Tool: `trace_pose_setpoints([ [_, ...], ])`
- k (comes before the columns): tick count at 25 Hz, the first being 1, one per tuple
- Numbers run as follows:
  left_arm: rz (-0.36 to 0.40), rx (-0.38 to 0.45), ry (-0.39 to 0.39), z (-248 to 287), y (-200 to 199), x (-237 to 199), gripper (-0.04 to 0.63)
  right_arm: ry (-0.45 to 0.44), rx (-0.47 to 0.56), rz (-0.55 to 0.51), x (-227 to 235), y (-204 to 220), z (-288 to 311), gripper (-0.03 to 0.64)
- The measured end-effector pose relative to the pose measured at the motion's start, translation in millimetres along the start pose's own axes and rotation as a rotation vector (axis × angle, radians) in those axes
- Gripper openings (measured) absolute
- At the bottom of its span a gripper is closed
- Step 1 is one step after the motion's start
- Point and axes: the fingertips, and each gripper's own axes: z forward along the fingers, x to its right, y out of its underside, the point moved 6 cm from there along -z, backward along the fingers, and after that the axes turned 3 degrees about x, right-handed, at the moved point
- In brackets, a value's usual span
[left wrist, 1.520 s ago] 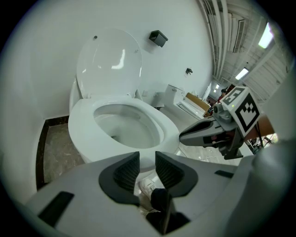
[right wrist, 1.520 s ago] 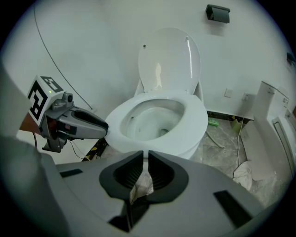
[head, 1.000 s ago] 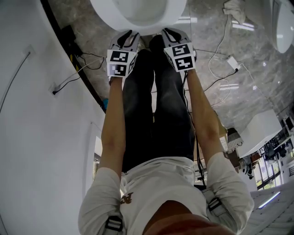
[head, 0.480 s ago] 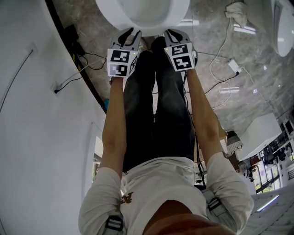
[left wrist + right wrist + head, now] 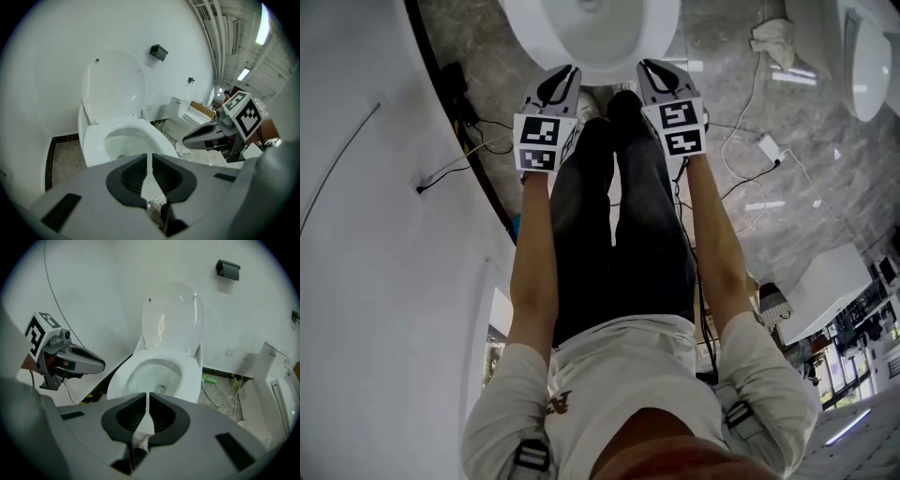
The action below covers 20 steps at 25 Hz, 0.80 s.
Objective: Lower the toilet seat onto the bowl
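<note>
The white toilet bowl (image 5: 658, 37) is at the top of the head view, right in front of the person's shoes. Its oval lid (image 5: 173, 317) stands upright against the wall, and a wide white ring (image 5: 190, 380) lies flat on the bowl. Whether that ring is the seat or the bare rim I cannot tell. My left gripper (image 5: 561, 82) and right gripper (image 5: 654, 75) hover side by side just short of the front rim, touching nothing. The left gripper's (image 5: 150, 157) jaws are shut. The right gripper's (image 5: 148, 397) jaws have just been closing, with nothing between them.
A curved white wall (image 5: 375, 234) runs along the left. Cables (image 5: 750, 112), a white adapter (image 5: 771, 148) and a crumpled cloth (image 5: 773, 37) lie on the marble floor to the right. Another white fixture (image 5: 867, 56) stands far right. A black box (image 5: 228, 269) is mounted above the toilet.
Both grippers have lifted a little and drawn slightly apart in front of the bowl. The toilet itself looks the same.
</note>
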Motion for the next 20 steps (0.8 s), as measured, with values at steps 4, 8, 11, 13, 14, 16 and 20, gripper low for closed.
trace_pose_setpoints([
  [4,0.021,0.041,-0.011,-13,-27,3,0.038,-0.005,0.076,-0.047,0,-34,-25,0.034],
  [8,0.053,0.082,-0.028,-27,-54,6,0.028,0.02,0.166,-0.093,0,-67,-51,0.026],
  [11,0.077,0.116,-0.046,-42,-74,9,0.025,0.032,0.218,-0.12,0,-88,-72,0.023],
  [13,0.082,0.142,-0.061,-53,-88,11,0.023,0.028,0.243,-0.13,-1,-101,-84,0.021],
  [14,0.085,0.154,-0.067,-59,-95,12,0.023,0.025,0.254,-0.136,-2,-107,-89,0.021],
  [16,0.092,0.177,-0.076,-71,-108,14,0.025,0.019,0.273,-0.146,-5,-118,-100,0.021],
  [20,0.104,0.216,-0.086,-92,-132,23,0.023,0.009,0.297,-0.159,-9,-136,-120,0.021],
])
